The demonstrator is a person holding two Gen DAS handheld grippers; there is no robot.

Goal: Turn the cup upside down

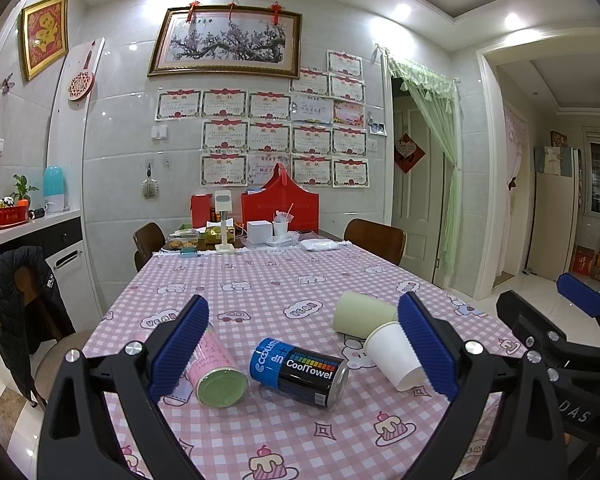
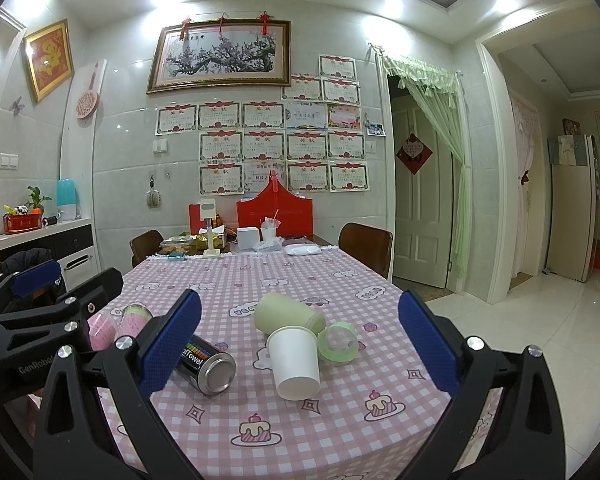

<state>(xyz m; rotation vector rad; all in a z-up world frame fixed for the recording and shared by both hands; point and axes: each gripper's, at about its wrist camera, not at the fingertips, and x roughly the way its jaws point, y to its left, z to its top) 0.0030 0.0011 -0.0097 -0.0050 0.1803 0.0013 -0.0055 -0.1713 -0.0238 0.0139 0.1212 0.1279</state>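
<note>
A white paper cup [image 2: 294, 362] lies on its side on the pink checked tablecloth [image 2: 300, 432], its base toward me; it also shows in the left wrist view [image 1: 394, 354], partly behind a finger. My right gripper [image 2: 300, 344] is open above the table's near edge, with the cup between its fingers further out. My left gripper [image 1: 304, 344] is open and empty, with a CoolTowel can [image 1: 300, 376] and a pink cup [image 1: 216, 372] lying between its fingers.
A pale green cup [image 2: 288, 312] lies on its side behind the white one, next to a green lid [image 2: 338, 340]. The can [image 2: 206, 362] lies left of the white cup. Boxes, a red bag [image 2: 274, 218] and chairs stand at the table's far end.
</note>
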